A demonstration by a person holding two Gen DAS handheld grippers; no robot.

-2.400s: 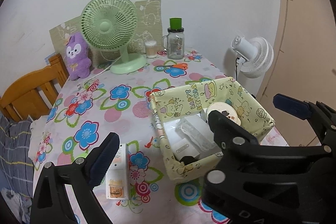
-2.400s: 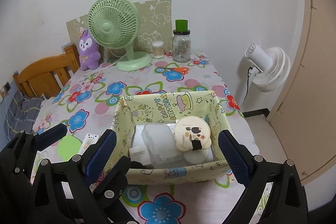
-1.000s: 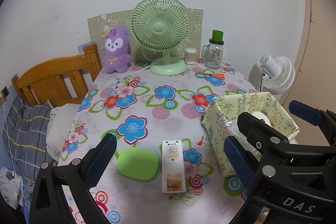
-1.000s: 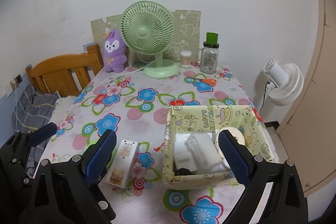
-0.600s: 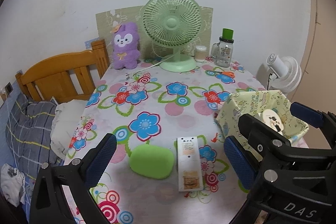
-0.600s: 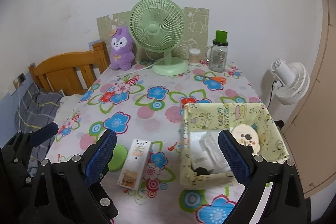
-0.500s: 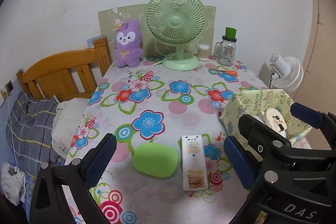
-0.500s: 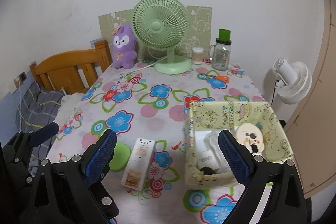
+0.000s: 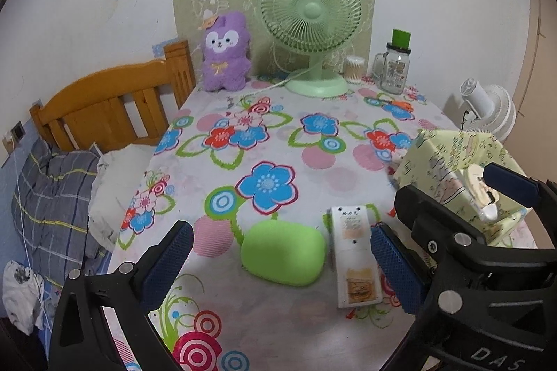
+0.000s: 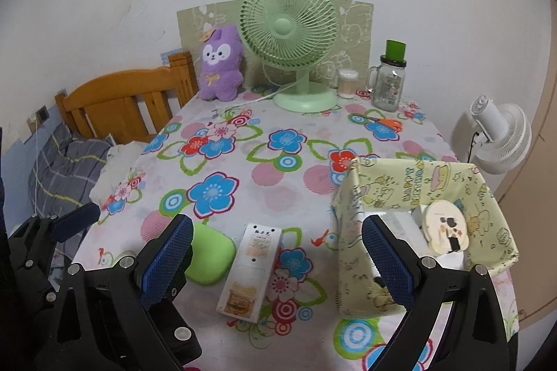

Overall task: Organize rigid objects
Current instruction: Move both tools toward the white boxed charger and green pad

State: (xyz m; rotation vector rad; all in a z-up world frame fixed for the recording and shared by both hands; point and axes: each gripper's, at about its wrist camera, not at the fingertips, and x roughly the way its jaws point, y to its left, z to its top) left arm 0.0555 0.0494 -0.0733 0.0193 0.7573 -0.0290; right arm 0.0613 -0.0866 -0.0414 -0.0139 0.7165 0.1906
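A lime-green oval case and a white flat box with a label lie side by side on the flowered tablecloth near the front edge. They also show in the right wrist view, the case and the box. A yellow cartoon-print basket at the right holds white items and a round compact. My left gripper is open, straddling the green case from above. My right gripper is open and empty above the white box.
At the back stand a green desk fan, a purple plush, a cotton-swab jar and a glass mug with green lid. Orange scissors lie near the mug. A wooden bed frame is left, a white fan right.
Both grippers have swung left, away from the basket. The green case and the white box have come into view beneath them. Both stay open and empty.
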